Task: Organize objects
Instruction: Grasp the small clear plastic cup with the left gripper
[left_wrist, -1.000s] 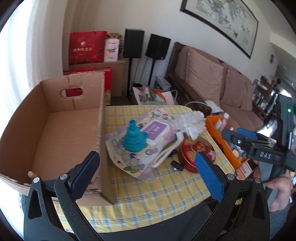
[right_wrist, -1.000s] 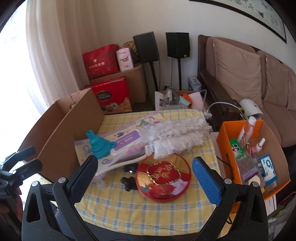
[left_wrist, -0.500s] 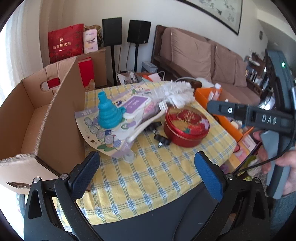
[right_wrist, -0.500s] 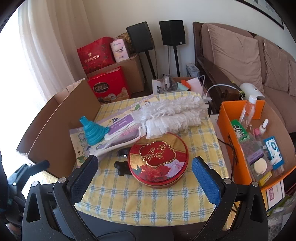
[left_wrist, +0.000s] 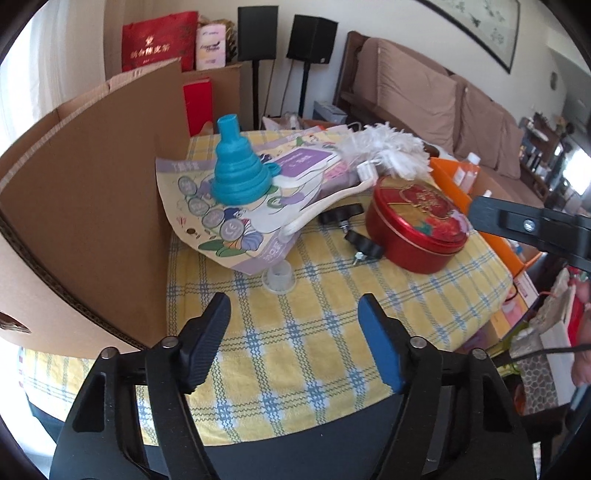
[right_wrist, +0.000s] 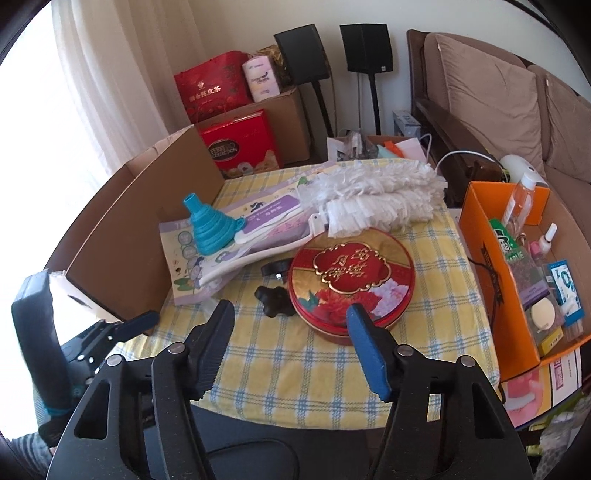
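A round red tin (right_wrist: 351, 277) with a gold and floral lid sits closed on the yellow checked table (right_wrist: 314, 369), with two black knobs (right_wrist: 275, 295) just to its left. Behind it, a white fluffy duster (right_wrist: 376, 199) with a long white handle lies across a flat illustrated packet (left_wrist: 229, 221), and a blue collapsible funnel (left_wrist: 236, 170) stands on that packet, spout up. An open cardboard box (right_wrist: 140, 229) stands along the table's left edge, and an orange box (right_wrist: 498, 258) holding bottles and small packages stands to the right.

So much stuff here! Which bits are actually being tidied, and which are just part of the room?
Being tidied, on the table:
- blue funnel
- red tin
- white duster
- picture sheet
- black knobs
- cardboard box, probably to be filled

Just the room:
- speakers
- sofa
- red gift bag
- orange box of toiletries, possibly
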